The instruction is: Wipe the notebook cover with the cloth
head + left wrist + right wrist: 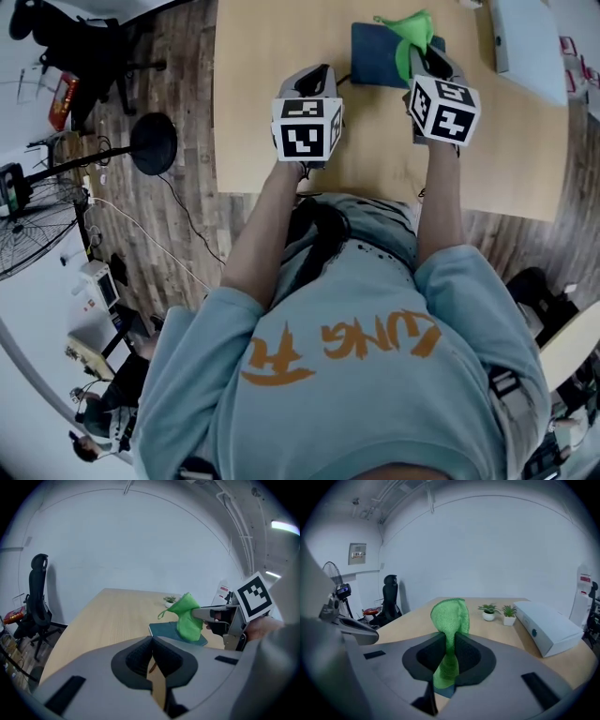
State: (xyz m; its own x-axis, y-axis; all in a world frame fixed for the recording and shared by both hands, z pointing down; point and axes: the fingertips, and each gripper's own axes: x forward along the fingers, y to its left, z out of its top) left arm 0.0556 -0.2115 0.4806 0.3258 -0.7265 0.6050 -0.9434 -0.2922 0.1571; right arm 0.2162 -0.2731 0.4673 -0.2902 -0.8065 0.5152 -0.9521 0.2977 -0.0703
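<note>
The green cloth point(450, 616) is pinched tight between the shut jaws of the right gripper point(449, 660). It is held just over the dark blue notebook point(373, 58) on the wooden table point(272, 56), likely ready for wiping. The left gripper point(152, 663) is closed on nothing and kept aside.

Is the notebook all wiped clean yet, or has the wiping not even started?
Done: the green cloth is picked up, pinched in the right gripper. In hand: it hangs over the dark blue notebook on the table; whether it touches the cover cannot be told. Left: the wiping itself, as far as this shows. The left gripper is shut on nothing, off to the notebook's left.
</note>
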